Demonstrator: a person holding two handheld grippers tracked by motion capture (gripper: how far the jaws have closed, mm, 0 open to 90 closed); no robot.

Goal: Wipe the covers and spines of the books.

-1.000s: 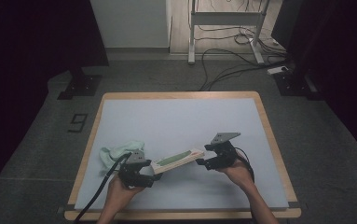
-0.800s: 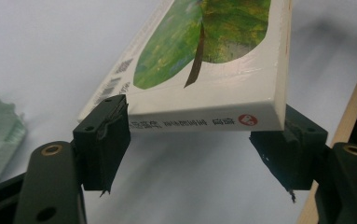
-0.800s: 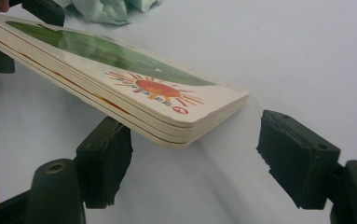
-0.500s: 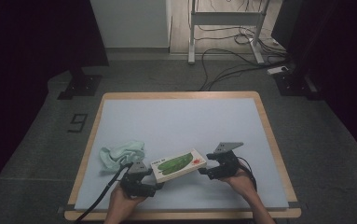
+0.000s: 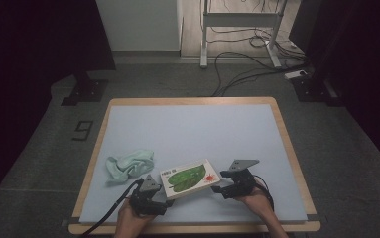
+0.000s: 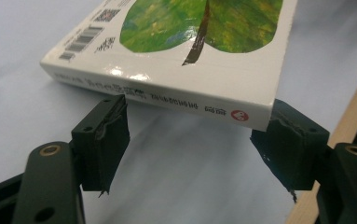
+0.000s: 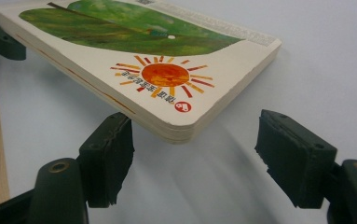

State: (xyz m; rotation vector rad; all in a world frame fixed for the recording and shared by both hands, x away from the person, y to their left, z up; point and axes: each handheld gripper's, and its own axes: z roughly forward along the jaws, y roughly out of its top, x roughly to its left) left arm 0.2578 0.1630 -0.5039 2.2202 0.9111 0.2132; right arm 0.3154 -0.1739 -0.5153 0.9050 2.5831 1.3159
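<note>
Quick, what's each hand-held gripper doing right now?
Left hand-held gripper: open, under the book's spine.
Right hand-held gripper: open, at the book's corner.

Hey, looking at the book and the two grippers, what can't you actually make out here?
- High view: book cover words too small.
- Left gripper view: book's far end cut off by the top edge; spine print too small.
- High view: left hand-held gripper jaws hidden under the book.
- Right gripper view: book's underside hidden.
</note>
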